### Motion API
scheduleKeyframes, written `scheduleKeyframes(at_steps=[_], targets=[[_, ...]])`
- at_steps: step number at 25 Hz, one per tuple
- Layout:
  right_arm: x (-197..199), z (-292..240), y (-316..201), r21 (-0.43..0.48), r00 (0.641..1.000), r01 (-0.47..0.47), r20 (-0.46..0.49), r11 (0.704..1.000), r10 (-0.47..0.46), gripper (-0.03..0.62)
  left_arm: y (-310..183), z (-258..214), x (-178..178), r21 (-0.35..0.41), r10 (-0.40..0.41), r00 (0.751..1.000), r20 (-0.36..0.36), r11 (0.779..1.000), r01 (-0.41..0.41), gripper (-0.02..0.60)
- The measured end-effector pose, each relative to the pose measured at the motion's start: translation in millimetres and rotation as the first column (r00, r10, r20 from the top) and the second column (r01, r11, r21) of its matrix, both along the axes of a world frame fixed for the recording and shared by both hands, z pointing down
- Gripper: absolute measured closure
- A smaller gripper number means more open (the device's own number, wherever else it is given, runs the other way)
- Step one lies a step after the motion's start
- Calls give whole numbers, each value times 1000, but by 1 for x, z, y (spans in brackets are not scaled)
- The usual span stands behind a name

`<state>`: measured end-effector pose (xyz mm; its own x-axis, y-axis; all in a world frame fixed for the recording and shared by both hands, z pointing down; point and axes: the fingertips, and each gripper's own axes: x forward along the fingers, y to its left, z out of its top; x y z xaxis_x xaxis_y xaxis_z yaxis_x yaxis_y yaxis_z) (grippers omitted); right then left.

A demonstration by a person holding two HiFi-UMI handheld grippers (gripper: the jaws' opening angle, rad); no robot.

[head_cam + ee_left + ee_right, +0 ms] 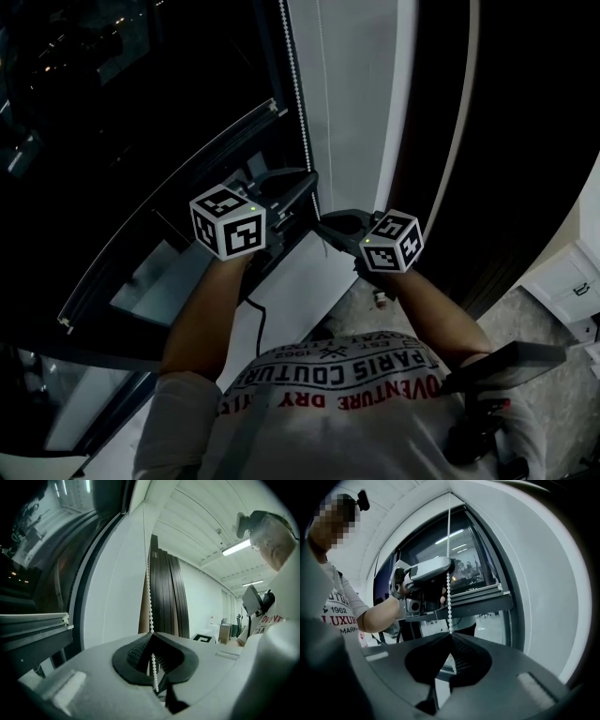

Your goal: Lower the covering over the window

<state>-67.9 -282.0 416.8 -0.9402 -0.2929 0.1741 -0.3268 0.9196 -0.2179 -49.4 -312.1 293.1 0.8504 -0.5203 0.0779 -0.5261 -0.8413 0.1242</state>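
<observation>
Now the left gripper point(152, 634) and right gripper point(450, 635) each pinch the bead chain point(149, 588). It looks light, limp and slippery, probably best held between beads.

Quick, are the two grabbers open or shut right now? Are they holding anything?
The left gripper is shut on the bead chain.
The right gripper is shut on the bead chain too.
</observation>
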Motion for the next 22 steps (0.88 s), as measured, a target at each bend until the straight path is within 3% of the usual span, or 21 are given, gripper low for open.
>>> scheduleKeyframes(at_steps=[8, 12, 18, 22], targets=[[-5, 55, 18, -121, 996, -9, -84, 993, -2, 587, 10, 62, -1, -83, 2, 1000, 18, 997, -1, 577], [-9, 77, 29, -159, 993, -2, -120, 987, -18, 586, 18, 85, -3, -111, 7, 1000, -7, 994, -7, 577], [-2, 86, 30, -106, 980, -23, -199, 994, 1, 582, 24, 91, -7, -112, 12, 1000, -13, 994, -14, 577], [13, 55, 14, -56, 984, -48, -174, 997, 37, 525, 26, 90, -11, -112, 14, 1000, -16, 994, -16, 577]])
